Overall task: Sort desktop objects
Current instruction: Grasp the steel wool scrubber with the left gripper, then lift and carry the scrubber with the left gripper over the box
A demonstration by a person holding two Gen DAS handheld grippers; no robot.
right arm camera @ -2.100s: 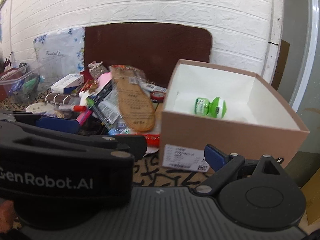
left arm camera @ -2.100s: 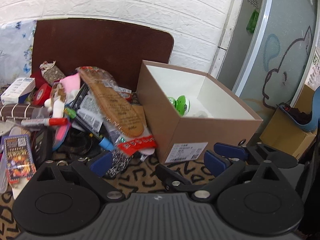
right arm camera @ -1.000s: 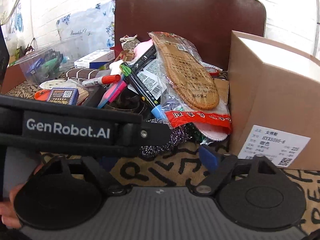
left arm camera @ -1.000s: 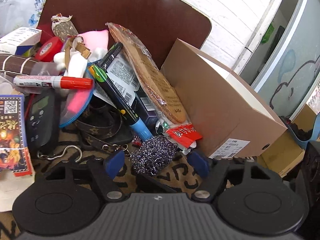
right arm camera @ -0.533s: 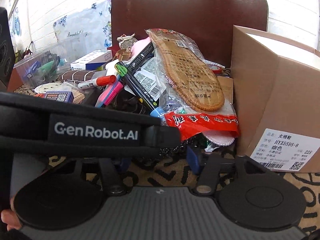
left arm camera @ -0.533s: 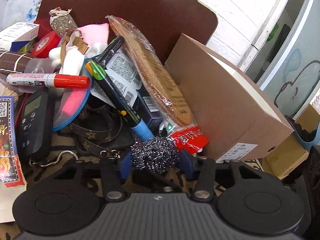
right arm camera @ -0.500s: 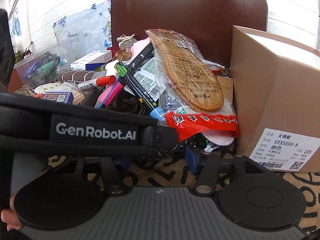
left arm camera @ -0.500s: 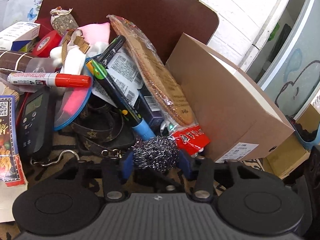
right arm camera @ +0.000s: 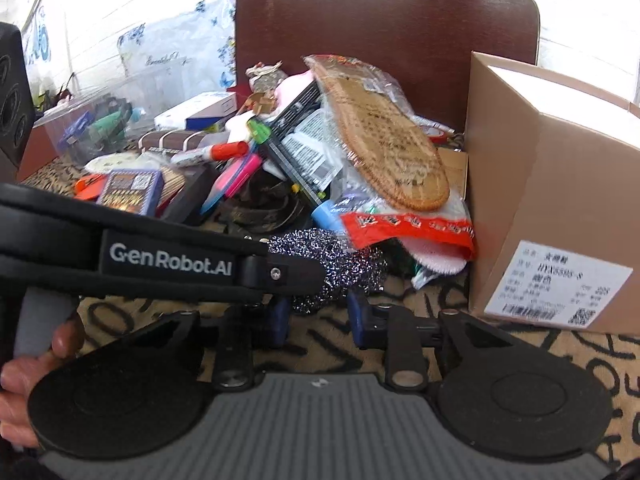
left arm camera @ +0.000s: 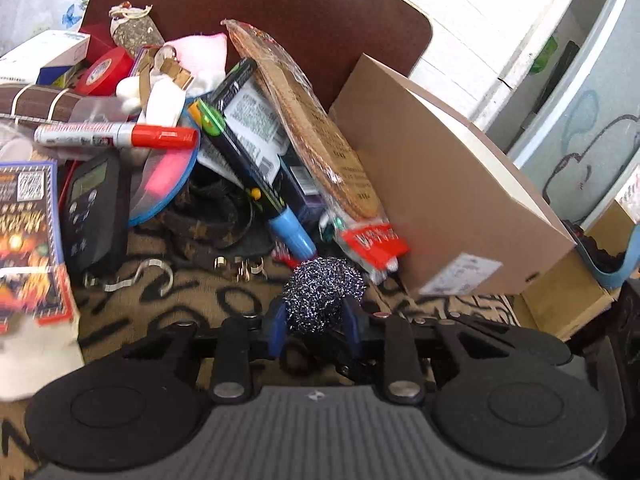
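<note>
My left gripper [left arm camera: 314, 326] is shut on a steel wool scourer [left arm camera: 322, 292] and holds it just off the patterned cloth, in front of the pile. The scourer also shows in the right wrist view [right arm camera: 340, 270], behind the left gripper's black body [right arm camera: 168, 260]. The brown cardboard box [left arm camera: 440, 196] stands to the right; its inside is hidden. It shows in the right wrist view too [right arm camera: 560, 200]. My right gripper [right arm camera: 320, 318] hangs low over the cloth with a moderate gap between its blue pads and nothing between them.
A pile of clutter lies left of the box: a packaged insole [left arm camera: 312, 128], a blue-capped marker [left arm camera: 256, 184], a red-capped marker [left arm camera: 120, 136], a black remote [left arm camera: 90, 212], a card box [left arm camera: 24, 236]. A dark chair back [left arm camera: 240, 8] stands behind.
My left gripper closed on the scourer and has lifted it slightly back from the pile. My right gripper has narrowed a little and stayed low beside it.
</note>
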